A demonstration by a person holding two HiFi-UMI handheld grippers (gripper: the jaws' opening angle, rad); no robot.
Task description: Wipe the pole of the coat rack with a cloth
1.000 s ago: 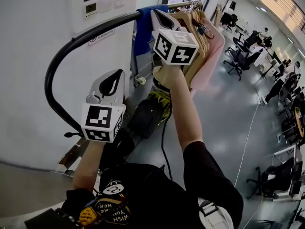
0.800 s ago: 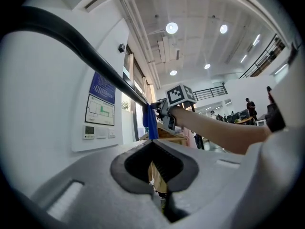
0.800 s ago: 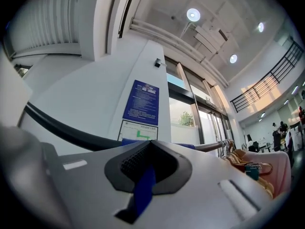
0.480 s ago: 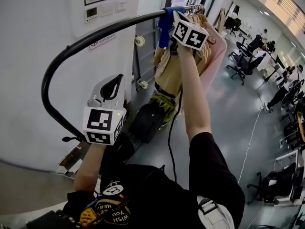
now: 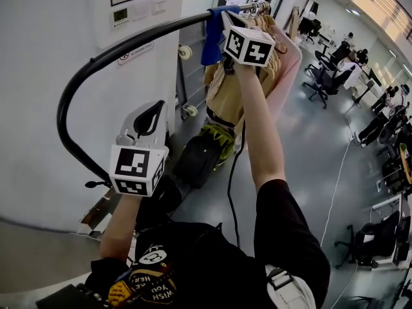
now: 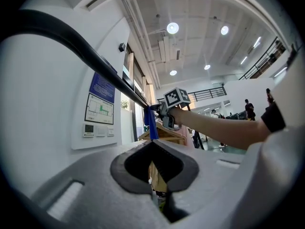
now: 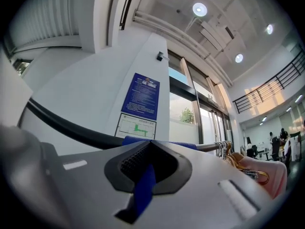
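The coat rack's black pole (image 5: 116, 47) curves up from lower left to the hangers at top right. A blue cloth (image 5: 211, 37) hangs over it near the top. My right gripper (image 5: 225, 19) is shut on the blue cloth, right at the pole. In the right gripper view the cloth (image 7: 143, 187) runs between the jaws, and the pole (image 7: 62, 125) passes just behind them. My left gripper (image 5: 149, 106) hangs lower, beside the pole's bend, shut with nothing in it. From the left gripper view, the pole (image 6: 90, 56) leads to the cloth (image 6: 151, 123).
Wooden hangers with clothes (image 5: 270, 28) crowd the pole just past the cloth, and a pink garment (image 5: 288, 63) hangs among them. A black bag (image 5: 199, 159) lies on the floor below. A white wall with a control panel (image 5: 125, 15) stands close behind the pole. Office chairs (image 5: 325, 76) stand far right.
My right gripper slid the blue cloth along the pole toward the hangers, then came back a little. The left gripper has stayed by the bend.
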